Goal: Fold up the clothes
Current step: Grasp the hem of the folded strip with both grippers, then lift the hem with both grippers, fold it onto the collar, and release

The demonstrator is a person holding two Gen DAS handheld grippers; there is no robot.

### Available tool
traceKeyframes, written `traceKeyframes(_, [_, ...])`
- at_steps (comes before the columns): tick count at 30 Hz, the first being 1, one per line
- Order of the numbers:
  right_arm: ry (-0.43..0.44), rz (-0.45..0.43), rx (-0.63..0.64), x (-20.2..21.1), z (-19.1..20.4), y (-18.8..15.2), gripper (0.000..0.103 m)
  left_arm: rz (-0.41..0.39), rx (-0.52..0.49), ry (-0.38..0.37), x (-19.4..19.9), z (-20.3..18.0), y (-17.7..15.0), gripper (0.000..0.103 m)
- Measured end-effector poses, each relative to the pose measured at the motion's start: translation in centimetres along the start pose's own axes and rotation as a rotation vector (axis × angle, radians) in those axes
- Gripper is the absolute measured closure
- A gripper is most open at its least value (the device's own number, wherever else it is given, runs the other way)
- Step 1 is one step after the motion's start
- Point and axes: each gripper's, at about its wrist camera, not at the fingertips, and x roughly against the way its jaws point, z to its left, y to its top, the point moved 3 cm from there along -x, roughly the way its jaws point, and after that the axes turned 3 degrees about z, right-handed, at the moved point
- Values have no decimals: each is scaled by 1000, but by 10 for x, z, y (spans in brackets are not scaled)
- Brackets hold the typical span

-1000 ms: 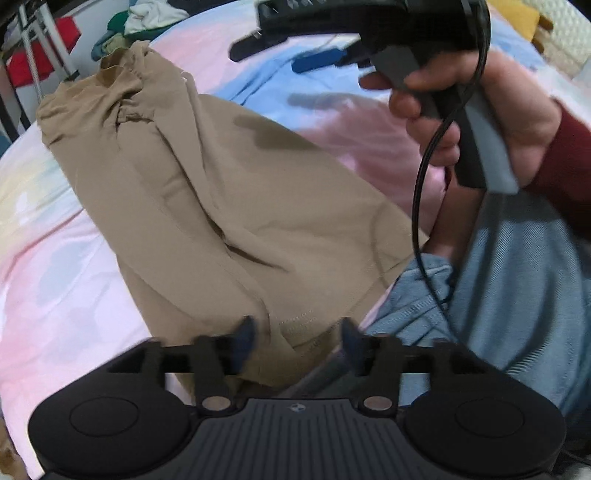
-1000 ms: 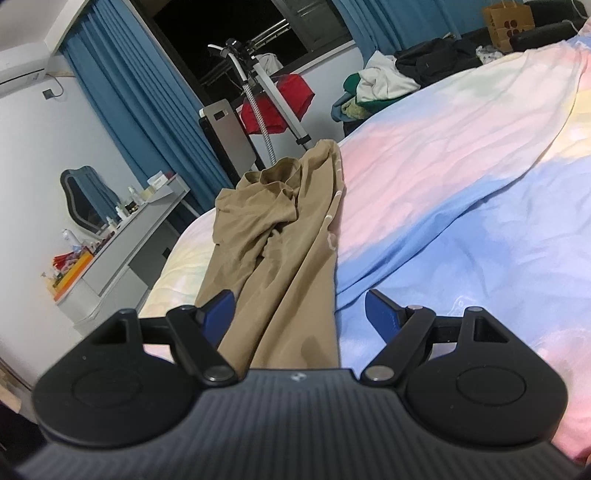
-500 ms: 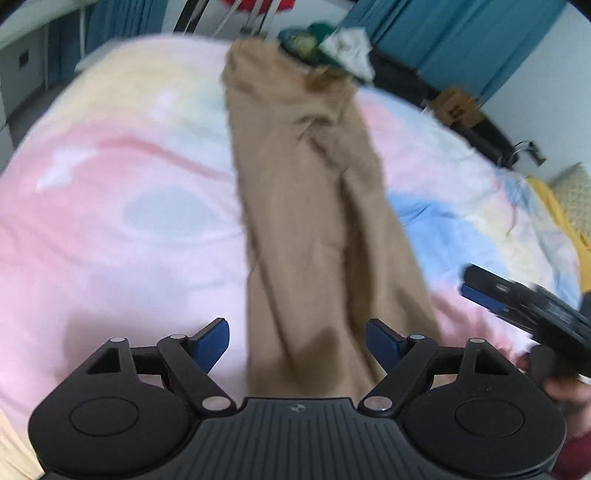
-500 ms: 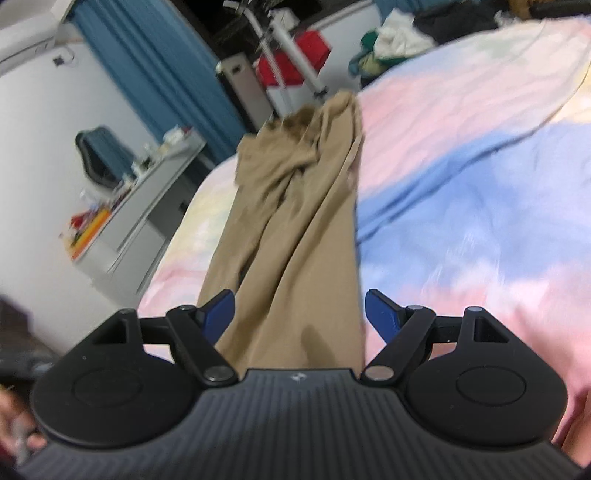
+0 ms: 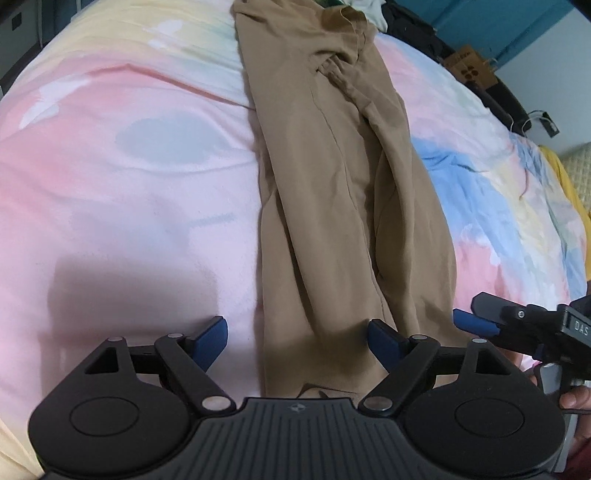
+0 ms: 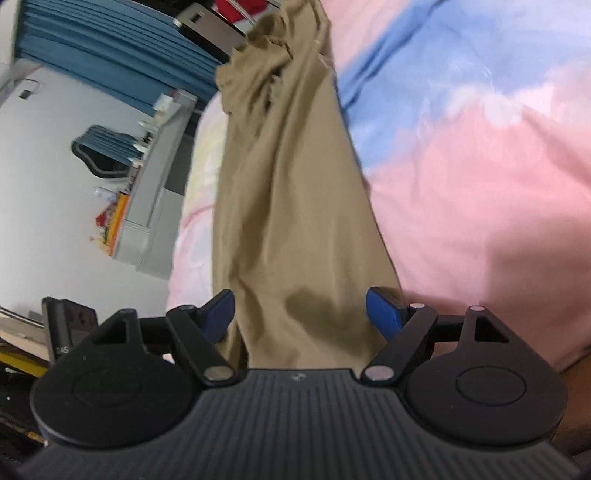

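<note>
Tan trousers (image 5: pixel 332 206) lie lengthwise on the pastel bedspread (image 5: pixel 129 184), waistband at the far end, leg hems near me. My left gripper (image 5: pixel 297 334) is open and empty, hovering over the near leg ends. My right gripper (image 6: pixel 300 308) is open and empty, also above the near end of the trousers (image 6: pixel 288 206). The right gripper also shows in the left wrist view (image 5: pixel 491 321) at the right edge, beside the trouser hem. The hems themselves are hidden under the gripper bodies.
The bedspread (image 6: pixel 480 166) spreads pink and blue to the right. A grey dresser (image 6: pixel 147 192) with small items stands left of the bed. Blue curtains (image 6: pixel 110 44) and a pile of clothes (image 5: pixel 369 11) lie beyond the bed's far end.
Both grippers have swung down and in over the near end of the trousers. The left gripper's jaws have gone from narrow to wide open. The trousers now lie straighter along the bed.
</note>
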Motion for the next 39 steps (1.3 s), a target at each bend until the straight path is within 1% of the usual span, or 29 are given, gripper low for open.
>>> traceKeyframes(2, [-60,-48,0,7,-1,1,22,0,-1,-18,1,1,-1,19])
traceKeyframes(3, [-65,-76,1,12,-1,1,22,3,3,-35,1,1,-2,19])
traceKeyframes(7, [-102,-90,2,15,0,1,22,26,-7,-77,0,0,-7,20])
traceKeyframes(9, [-103,-22,-32,3,-7,1,22,72,-42,-99,-6,-5,-10,26])
traceKeyframes(11, [-102,45,-62,-9,-12,1,22,106,-66,-101,-9,-8,-15,35])
traceKeyframes(13, [-81,92,-46,-13,-8,-4,22,120,-91,-116,-9,-11,-18,41])
traceKeyframes(14, [-68,118,-40,-15,-5,-7,23,130,-89,-131,-9,-11,-19,47])
traceKeyframes(15, [-58,141,-36,-17,-3,-11,23,136,-87,-136,-9,-11,-21,50])
traceKeyframes(16, [-53,162,-26,-19,1,-15,23,136,-95,-131,-10,-12,-21,57])
traceKeyframes(17, [-76,168,15,-20,7,-19,29,136,-103,-126,-11,-13,-22,63])
traceKeyframes(18, [-99,174,56,-20,14,-22,37,132,-110,-121,-10,-13,-23,67])
traceKeyframes(19, [-122,181,97,-21,20,-26,58,129,-116,-117,-10,-13,-24,75])
traceKeyframes(20, [-142,188,135,-22,27,-29,82,128,-117,-119,-9,-14,-25,82])
traceKeyframes(21, [-143,204,155,-24,32,-33,88,127,-117,-123,-8,-14,-25,84])
traceKeyframes(24, [-132,215,210,-21,44,-37,91,81,-109,-169,5,-14,-29,90])
traceKeyframes(27, [-90,193,194,-7,43,-28,93,7,-127,-177,22,-19,-34,92])
traceKeyframes(30, [-55,149,206,17,48,-24,94,-68,-140,-180,47,-22,-41,94])
traceKeyframes(33, [-6,87,224,44,59,-18,94,-137,-121,-201,73,-26,-44,94])
traceKeyframes(35, [28,48,241,62,69,-16,94,-176,-113,-229,97,-27,-49,94])
traceKeyframes(37, [52,15,269,80,79,-17,94,-200,-129,-239,112,-35,-58,94])
traceKeyframes(39, [68,0,290,95,82,-19,94,-216,-149,-240,130,-42,-71,94])
